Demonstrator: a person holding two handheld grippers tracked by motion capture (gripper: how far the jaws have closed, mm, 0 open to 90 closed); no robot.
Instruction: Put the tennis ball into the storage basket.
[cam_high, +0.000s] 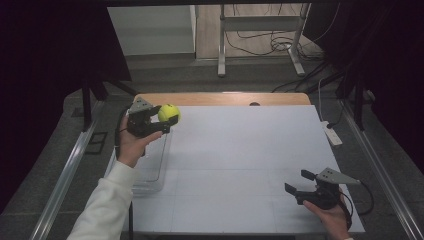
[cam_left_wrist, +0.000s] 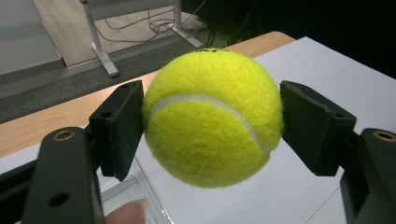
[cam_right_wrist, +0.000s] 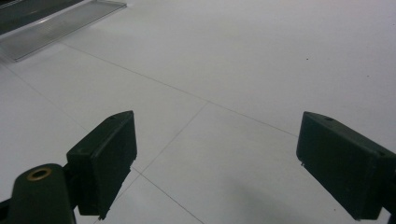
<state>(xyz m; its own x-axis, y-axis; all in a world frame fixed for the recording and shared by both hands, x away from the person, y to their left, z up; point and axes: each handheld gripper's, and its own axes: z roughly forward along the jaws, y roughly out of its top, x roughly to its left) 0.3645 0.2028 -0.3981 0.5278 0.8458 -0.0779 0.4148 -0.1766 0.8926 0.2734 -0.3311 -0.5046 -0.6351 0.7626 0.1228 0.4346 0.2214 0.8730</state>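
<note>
A yellow tennis ball (cam_high: 169, 113) (cam_left_wrist: 212, 116) is held in the air above the table's far left corner. My left gripper (cam_high: 167, 118) is shut on it, one black pad (cam_left_wrist: 122, 126) on each side of the ball. A hand in a white sleeve carries that gripper. Near the front right of the white table (cam_high: 240, 160), my right gripper (cam_high: 298, 181) (cam_right_wrist: 215, 163) stands open and low over the surface, with nothing between its pads.
A clear plastic container (cam_high: 150, 170) (cam_left_wrist: 126, 196) (cam_right_wrist: 60, 28) stands at the table's left edge, below the held ball. The far edge of the table shows bare wood (cam_high: 225, 98). A white power strip (cam_high: 331, 134) lies off the right side. Metal frame legs (cam_high: 220, 50) and cables stand behind.
</note>
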